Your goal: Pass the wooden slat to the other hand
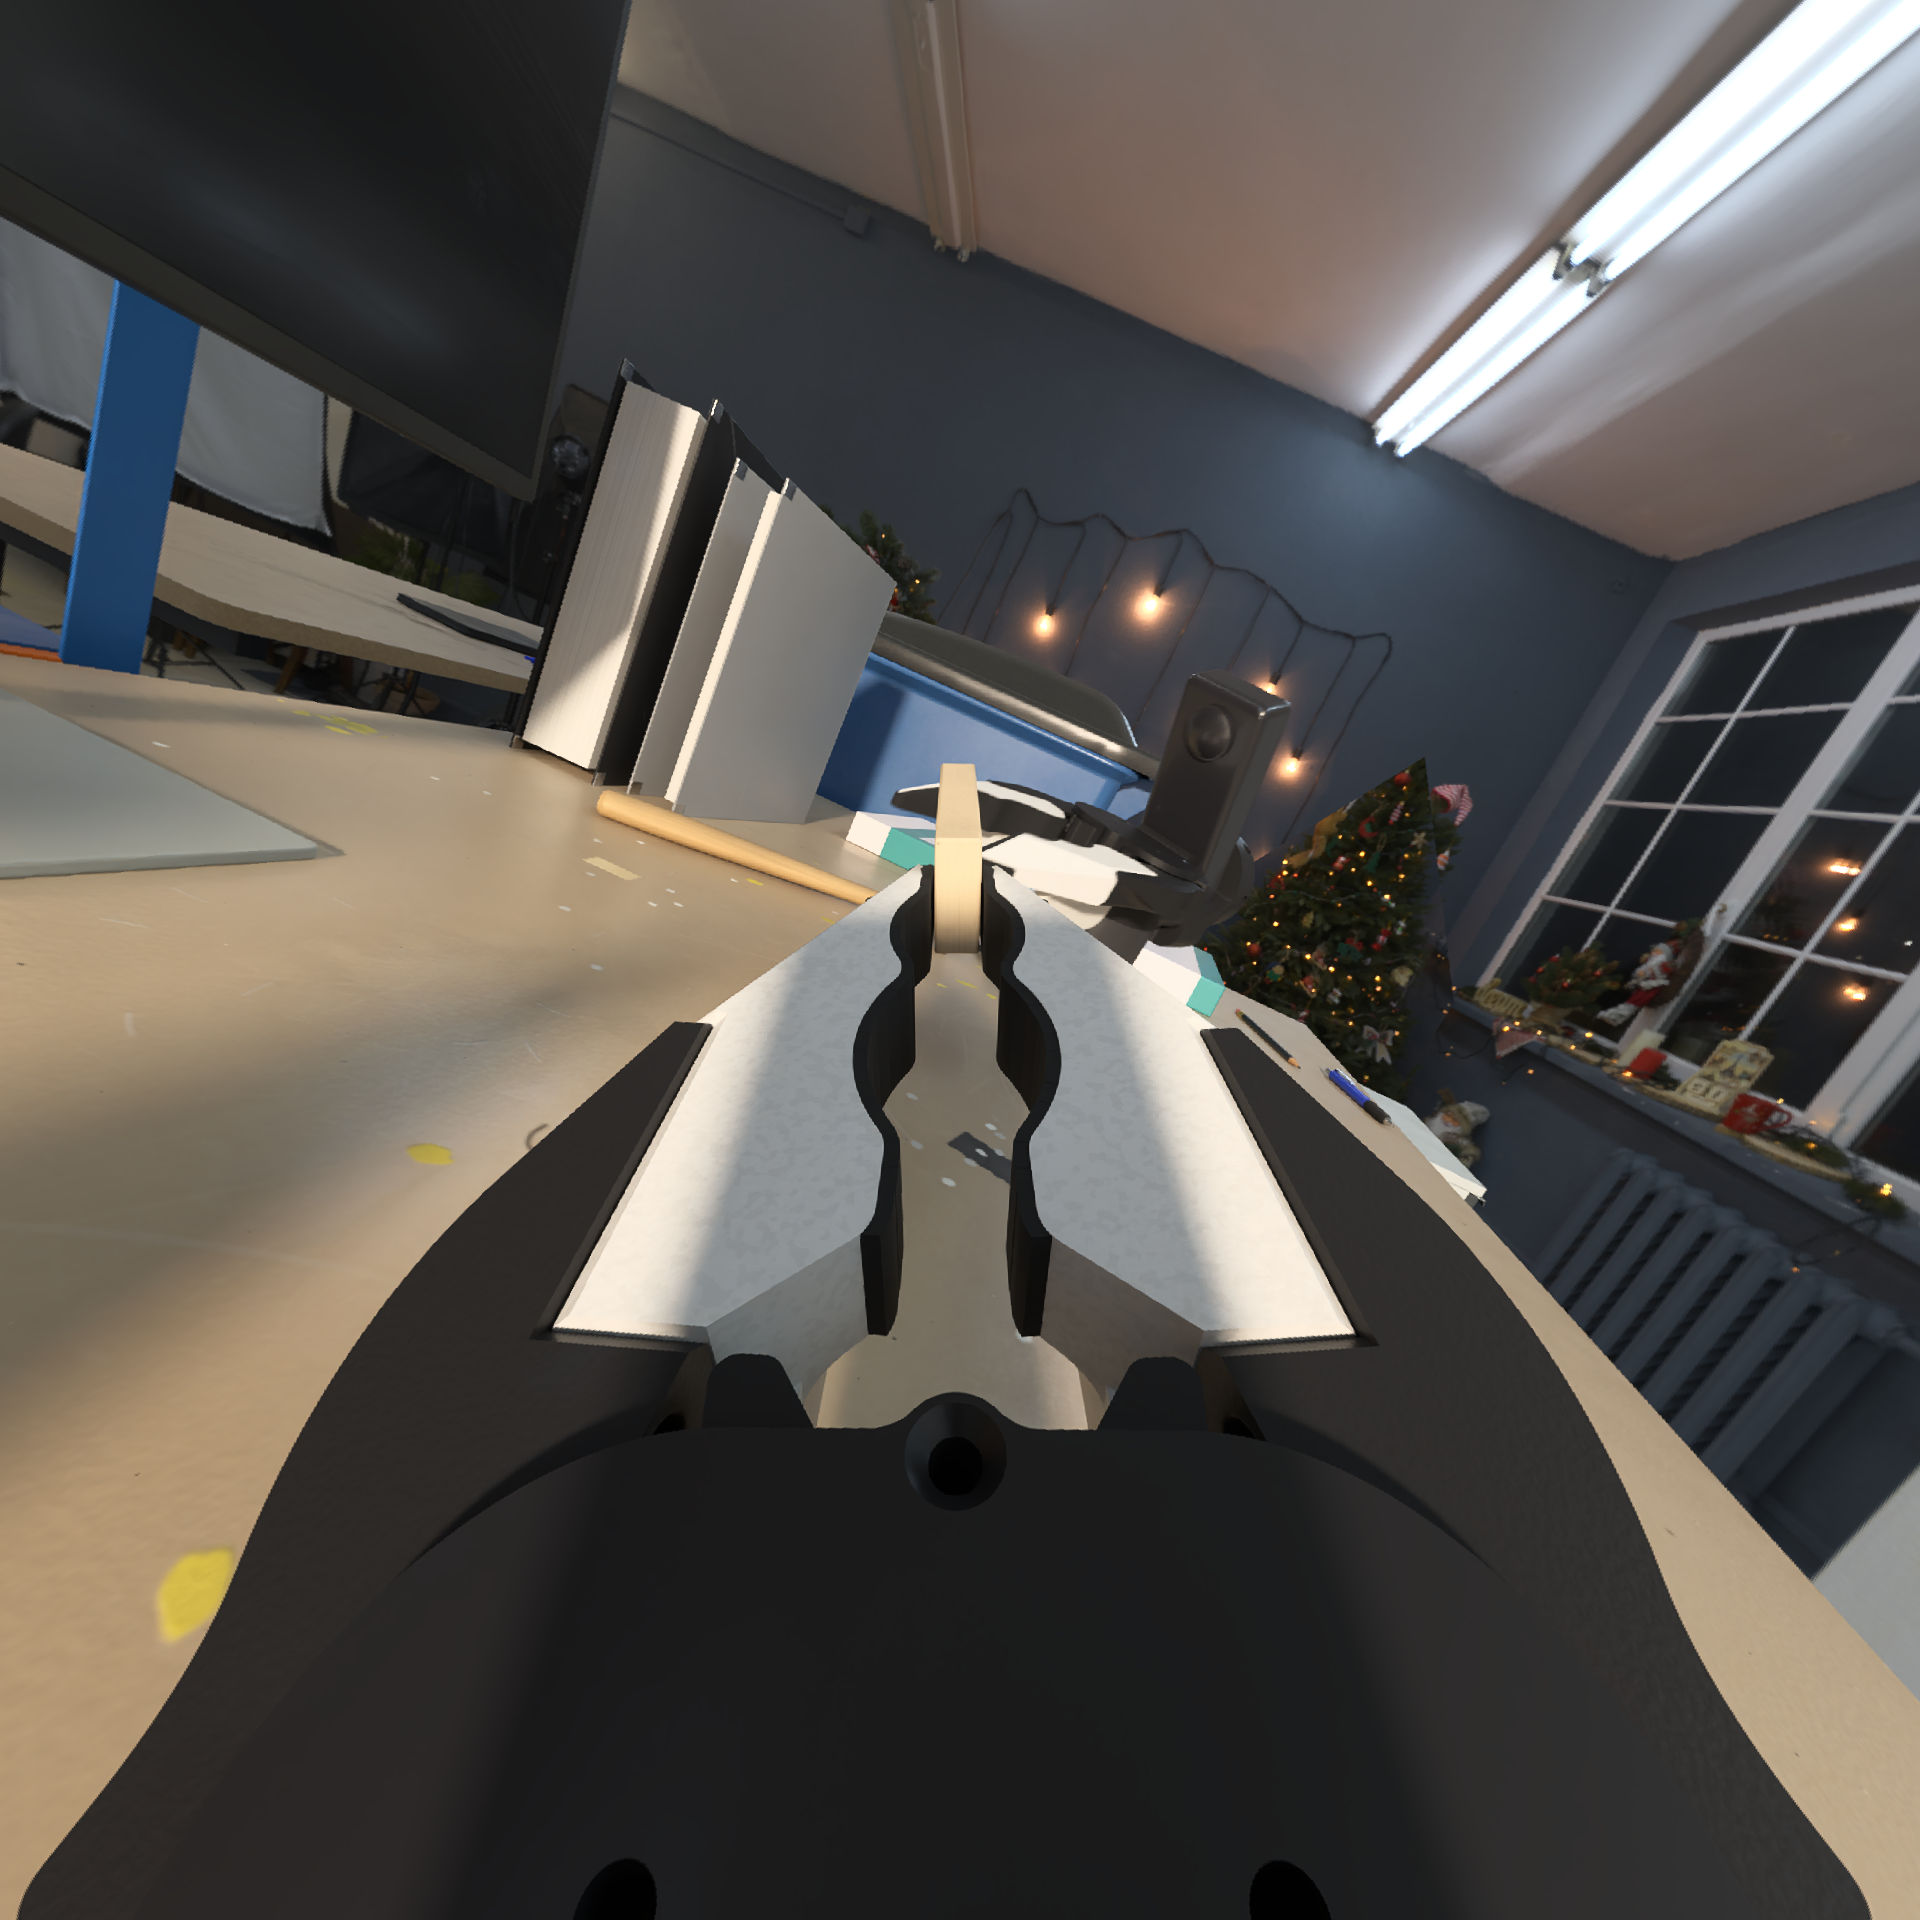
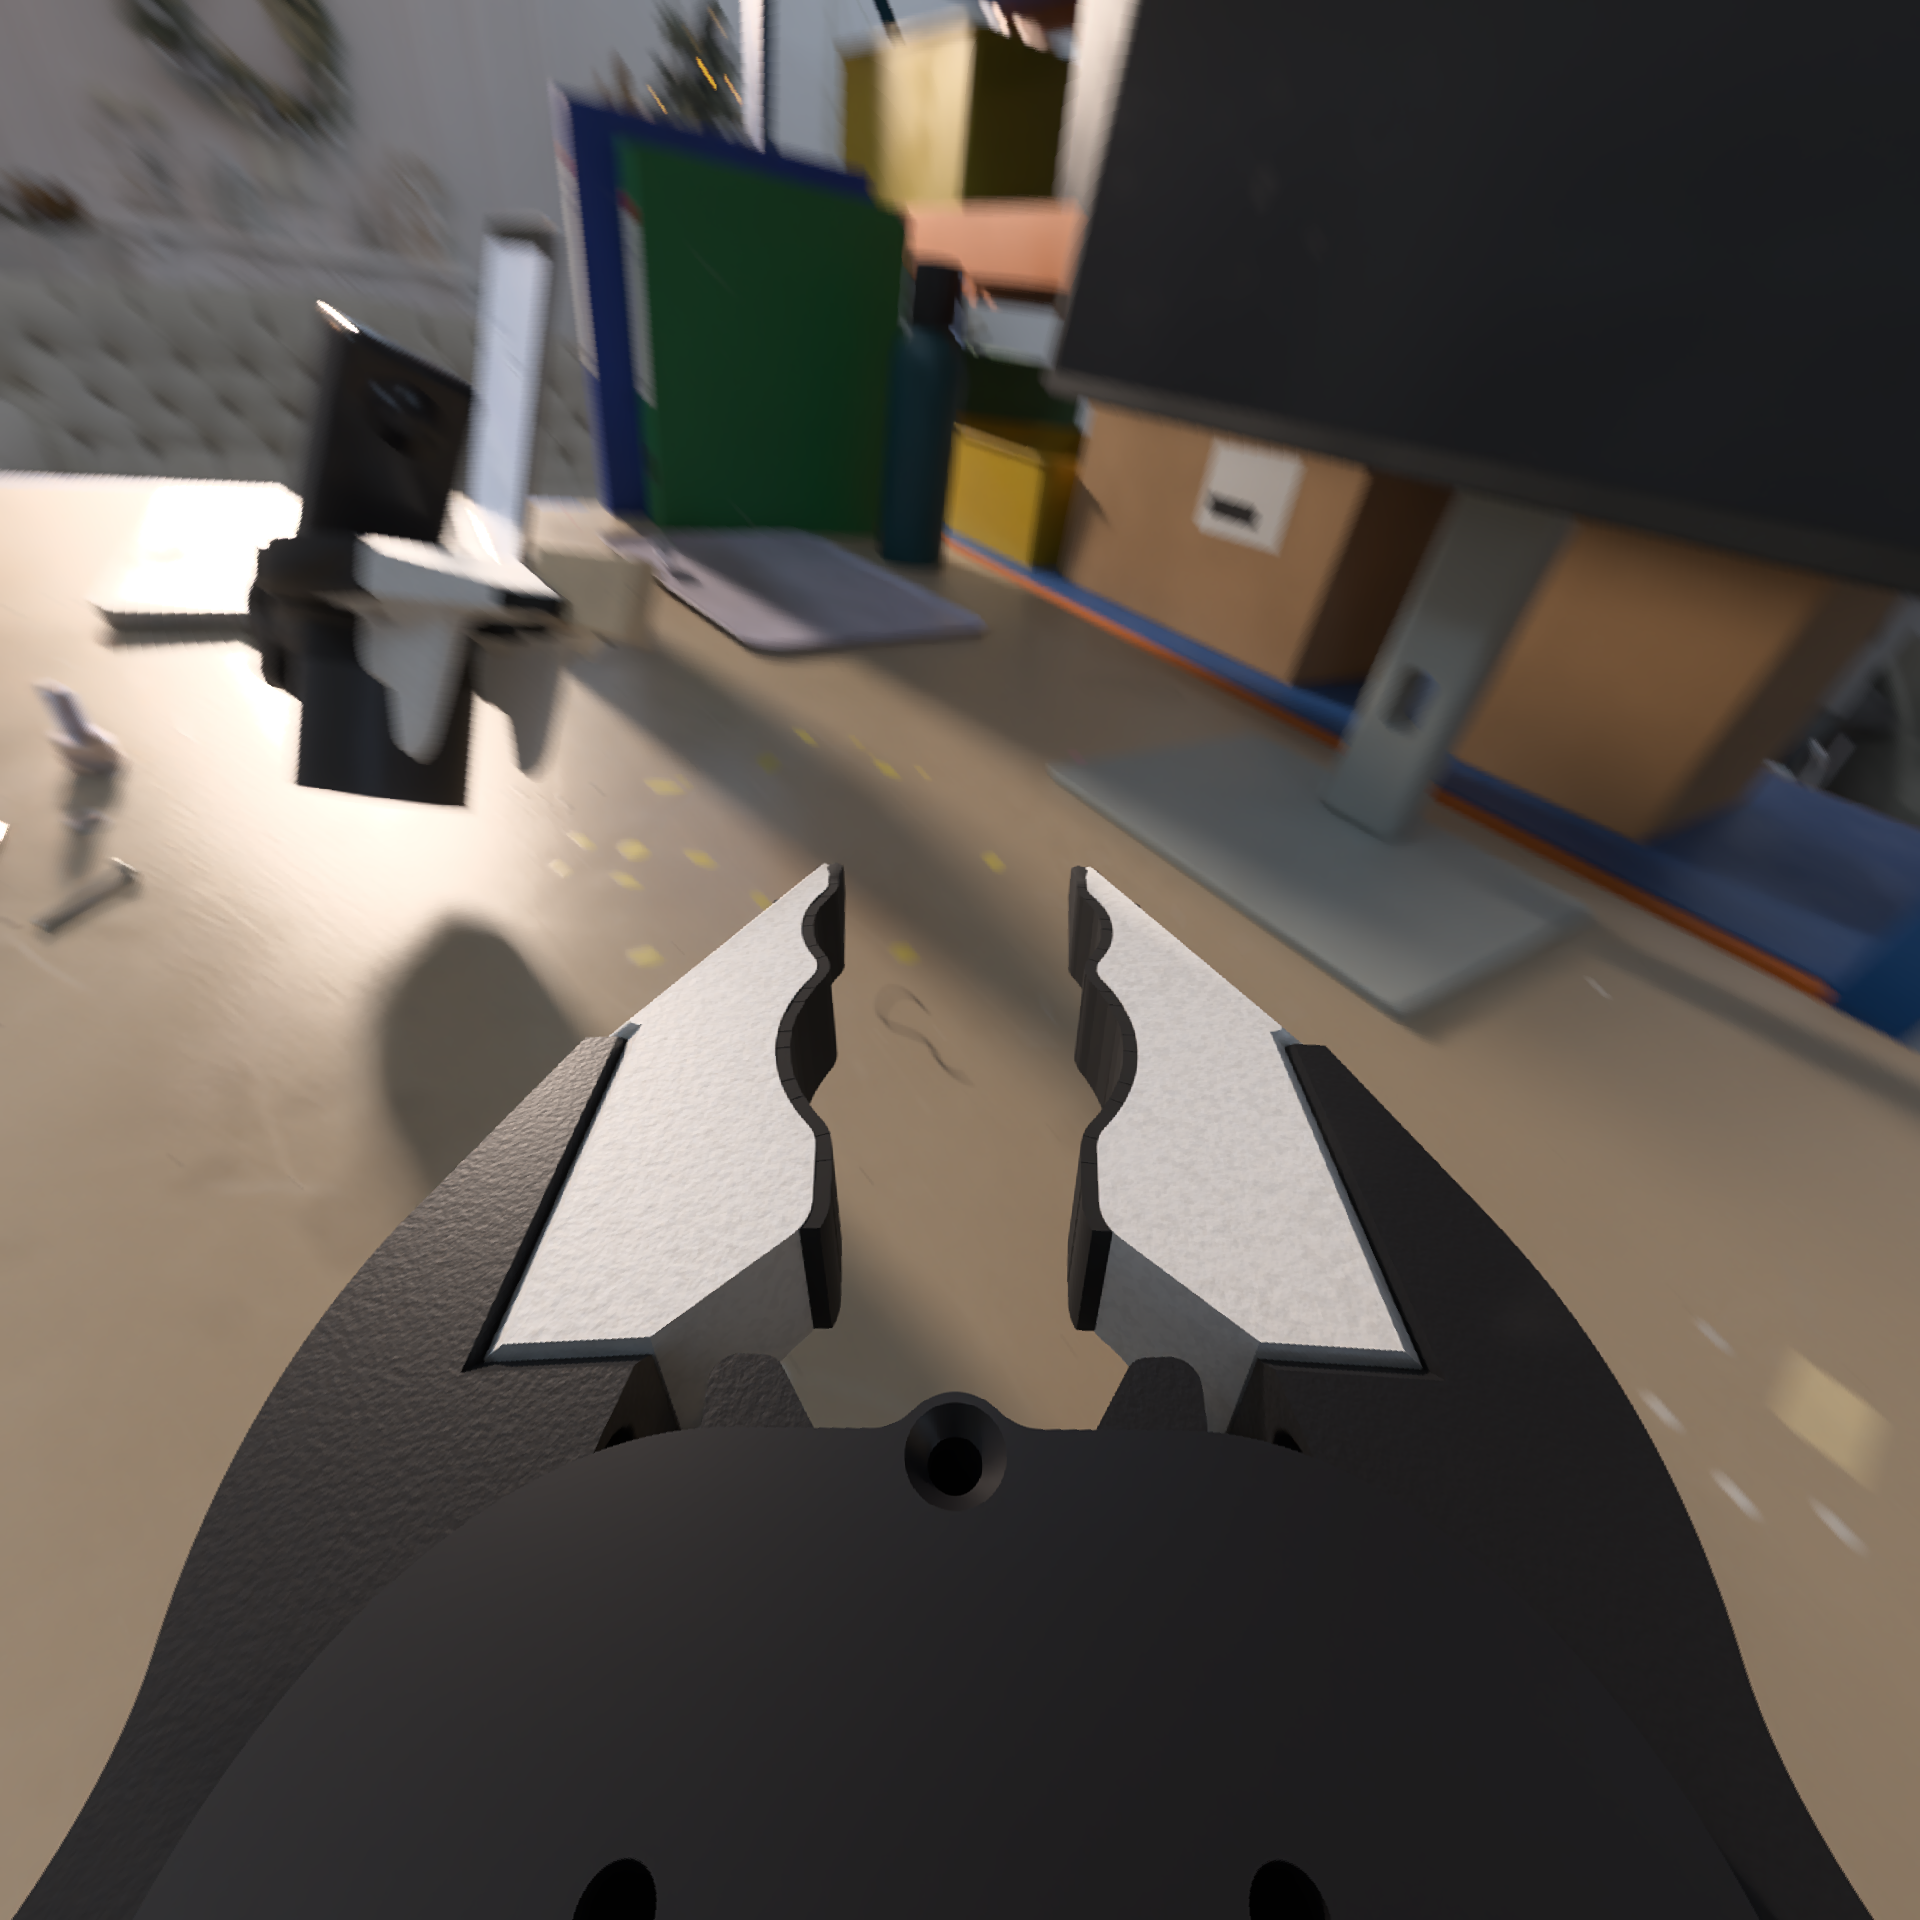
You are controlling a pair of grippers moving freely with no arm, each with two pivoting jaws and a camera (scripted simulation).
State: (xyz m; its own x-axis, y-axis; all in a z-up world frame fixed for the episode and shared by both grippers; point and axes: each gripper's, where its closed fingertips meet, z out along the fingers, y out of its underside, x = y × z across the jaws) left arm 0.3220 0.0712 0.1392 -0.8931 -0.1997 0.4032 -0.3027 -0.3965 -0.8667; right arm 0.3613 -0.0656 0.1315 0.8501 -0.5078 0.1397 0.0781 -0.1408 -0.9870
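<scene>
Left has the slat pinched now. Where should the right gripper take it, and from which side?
Probably the free upper end of the slat, above the left gripper, whose tips clamp its lower part. Bring the open right gripper in from the far side, jaws across the thin faces.

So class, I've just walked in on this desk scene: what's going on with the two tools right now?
The left tool is shut on the wooden slat, pinching it at its fingertips so the slat sticks out ahead, above the desk. The right tool is open and holds nothing; seen from the left wrist, it sits just beyond the slat's far end. The handover hasn't happened yet: only the left tool holds the slat.
</scene>
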